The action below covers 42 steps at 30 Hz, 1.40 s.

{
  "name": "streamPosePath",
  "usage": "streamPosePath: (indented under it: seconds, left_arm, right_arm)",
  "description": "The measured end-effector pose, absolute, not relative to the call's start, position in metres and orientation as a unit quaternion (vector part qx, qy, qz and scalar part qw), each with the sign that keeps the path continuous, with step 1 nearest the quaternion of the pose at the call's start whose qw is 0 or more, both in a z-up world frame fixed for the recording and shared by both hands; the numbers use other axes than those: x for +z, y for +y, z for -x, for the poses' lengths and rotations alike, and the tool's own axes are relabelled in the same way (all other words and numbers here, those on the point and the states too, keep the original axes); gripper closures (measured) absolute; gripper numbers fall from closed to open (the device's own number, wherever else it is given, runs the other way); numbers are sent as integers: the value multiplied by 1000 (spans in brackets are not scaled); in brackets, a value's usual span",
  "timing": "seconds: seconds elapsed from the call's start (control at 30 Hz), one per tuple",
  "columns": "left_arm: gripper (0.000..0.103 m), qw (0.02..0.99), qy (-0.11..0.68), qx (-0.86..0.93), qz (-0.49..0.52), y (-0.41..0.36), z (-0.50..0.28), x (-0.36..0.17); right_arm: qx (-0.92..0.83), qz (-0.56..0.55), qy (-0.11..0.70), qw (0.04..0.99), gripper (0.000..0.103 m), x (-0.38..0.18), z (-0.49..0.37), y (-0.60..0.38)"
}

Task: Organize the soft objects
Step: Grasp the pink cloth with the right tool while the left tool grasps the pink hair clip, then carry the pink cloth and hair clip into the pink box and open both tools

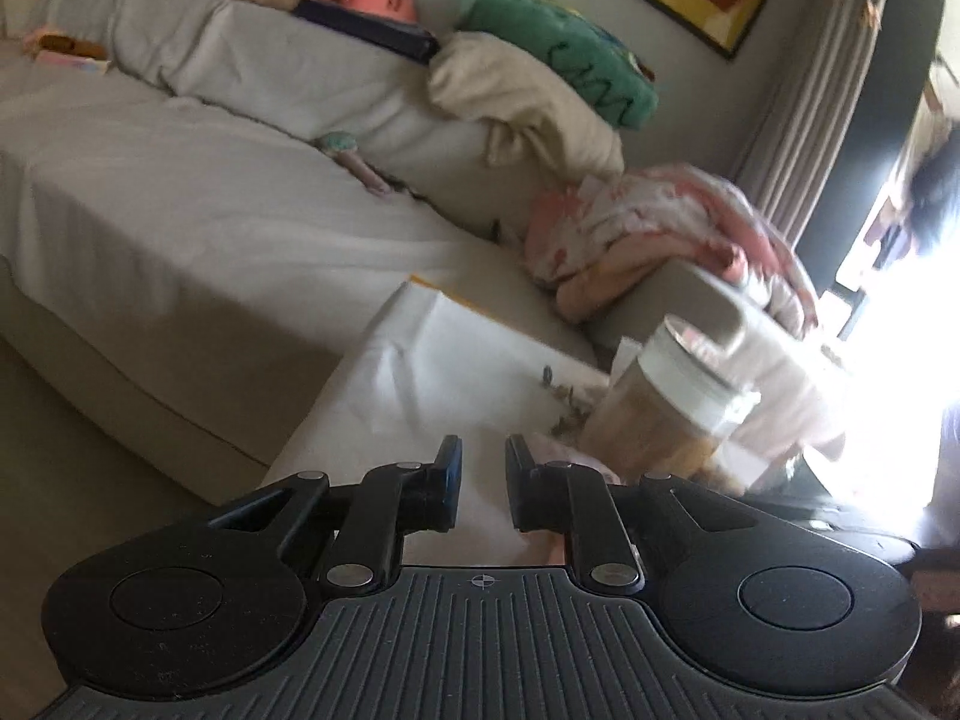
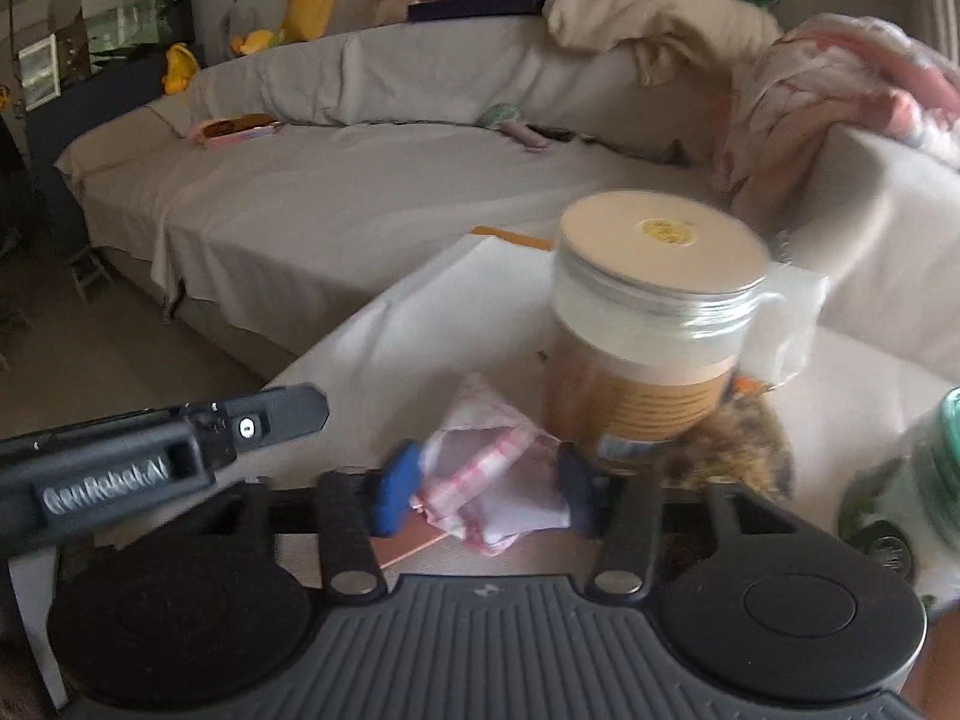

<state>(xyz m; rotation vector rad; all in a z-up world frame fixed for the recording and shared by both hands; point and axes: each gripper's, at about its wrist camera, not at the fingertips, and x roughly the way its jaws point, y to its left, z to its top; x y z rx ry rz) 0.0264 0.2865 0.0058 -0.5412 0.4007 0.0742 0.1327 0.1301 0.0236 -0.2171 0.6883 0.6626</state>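
Currently the right gripper [image 2: 489, 495] has a folded pink-and-white cloth [image 2: 492, 468] between its fingers, with both pads against the fabric: it is clamped on the cloth. The cloth lies on the white table cover [image 2: 384, 330] directly at the fingertips. The left gripper [image 1: 483, 483] stands with a narrow gap between its fingers and nothing in it; in the right wrist view it reaches in from the left, just beside the cloth.

Recommended handling, as a judgement: lift the cloth straight up to keep the folds together, and keep clear of the jar beyond it.

Just past the right fingertips stands a clear jar [image 2: 648, 324] with a flat lid; its contents appear tan, but blur prevents identification. At the right edge is a green-lidded container [image 2: 912, 480], contents unclear. Farther off, a grey sofa [image 2: 336, 204] carries cushions and plush toys.
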Motion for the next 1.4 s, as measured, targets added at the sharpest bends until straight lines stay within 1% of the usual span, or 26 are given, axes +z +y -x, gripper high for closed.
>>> streamPosePath:
  seconds: [0.03, 0.13, 0.27, 0.47, 0.53, 0.6, 0.67, 0.7, 0.77, 0.8, 0.83, 0.87, 0.97, 1.07, 1.1, 1.13, 1.17, 1.2, 1.23, 1.4]
  left_arm:
    - [86, 943, 193, 35, 267, 287, -26, 6]
    - [86, 945, 197, 14, 261, 282, -27, 7]
    - [85, 955, 215, -27, 204, 257, -34, 9]
    - [84, 958, 274, -23, 84, 216, -50, 11]
    - [80, 955, 290, -21, 62, 209, -55, 11]
    - [79, 948, 314, -23, 46, 204, -62, 11]
    - [79, 946, 323, -23, 29, 201, -66, 11]
    - [79, 944, 328, -23, 25, 200, -67, 11]
    - [79, 943, 333, -22, 21, 199, -67, 12]
    - [79, 943, 332, -22, 21, 199, -67, 11]
    - [79, 944, 330, -20, 20, 199, -67, 10]
    - [79, 944, 328, -20, 14, 197, -66, 10]
    - [78, 946, 324, -21, 4, 195, -66, 9]
    - [85, 947, 320, -9, 11, 195, -65, 9]
    - [87, 948, 318, -8, 11, 194, -64, 9]
    - [87, 949, 316, -9, 11, 194, -62, 9]
    - [88, 949, 315, -10, 11, 194, -60, 9]
    - [88, 949, 314, -12, 10, 193, -57, 10]
    - [90, 949, 314, -17, 9, 191, -53, 11]
    - [91, 955, 291, -61, 0, 172, -15, 31]
  right_arm:
    - [317, 111, 327, 884, 101, 28, -129, 127]
    - [316, 97, 300, 895, 101, 50, -115, 99]
    - [301, 92, 290, 904, 101, 64, -88, 51]
    - [254, 117, 310, 909, 101, 46, -53, -8]
    - [253, 109, 321, 906, 101, 38, -47, -20]
    - [255, 104, 327, 904, 100, 32, -42, -29]
    - [260, 105, 324, 903, 99, 27, -36, -34]
    - [263, 106, 321, 904, 95, 26, -34, -35]
    - [267, 110, 314, 904, 77, 25, -31, -37]
    - [269, 111, 309, 906, 56, 25, -30, -37]
    - [269, 113, 303, 907, 40, 25, -30, -37]
    - [265, 112, 299, 910, 38, 26, -30, -37]
    - [261, 109, 308, 909, 38, 25, -41, -36]
    - [257, 101, 337, 900, 37, 18, -60, -31]
    - [258, 94, 346, 897, 39, 17, -65, -30]
    - [259, 89, 354, 894, 51, 15, -67, -29]
    - [262, 90, 362, 890, 64, 16, -68, -28]
    - [267, 92, 368, 886, 91, 18, -67, -28]
    - [274, 86, 368, 884, 95, 22, -64, -30]
    - [280, 60, 327, 901, 95, 55, -32, -61]
